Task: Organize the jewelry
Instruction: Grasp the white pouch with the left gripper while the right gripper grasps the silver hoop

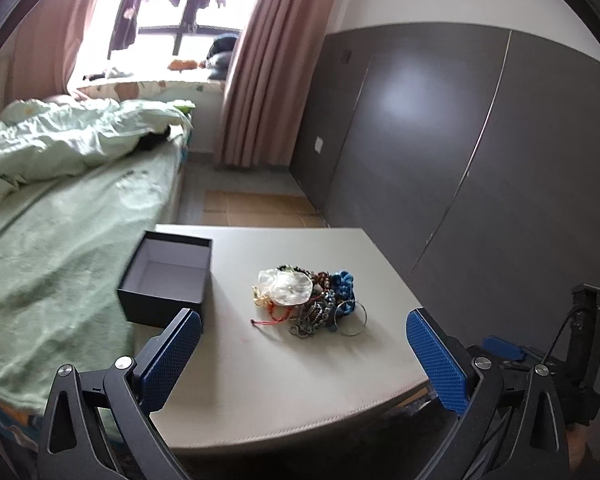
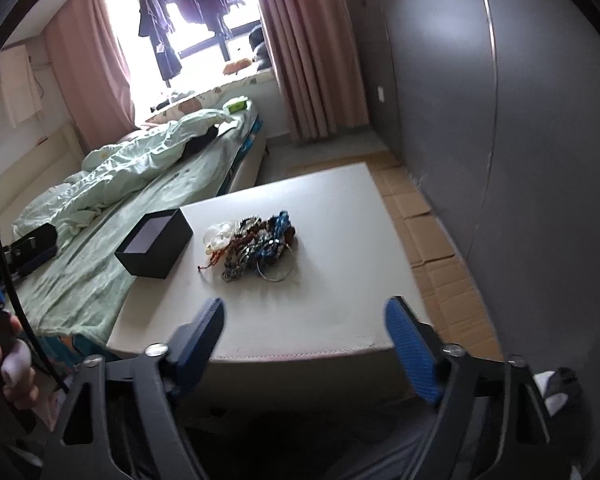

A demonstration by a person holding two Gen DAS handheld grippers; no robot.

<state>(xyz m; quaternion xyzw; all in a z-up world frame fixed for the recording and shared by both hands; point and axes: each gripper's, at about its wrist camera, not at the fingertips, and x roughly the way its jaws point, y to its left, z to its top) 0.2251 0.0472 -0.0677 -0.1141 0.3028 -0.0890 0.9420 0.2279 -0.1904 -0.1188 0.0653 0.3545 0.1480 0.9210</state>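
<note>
A tangled pile of jewelry lies near the middle of a white table: beads, chains, a blue knotted cord, a clear pouch and a metal hoop. An open, empty black box stands at the table's left edge. My left gripper is open and empty, above the near part of the table, short of the pile. In the right wrist view the jewelry pile and box lie ahead. My right gripper is open and empty over the table's near edge.
A bed with green bedding runs along the table's left side. A dark grey wardrobe stands on the right. Flattened cardboard lies on the floor between the table and wardrobe. The other gripper's handle shows at the right.
</note>
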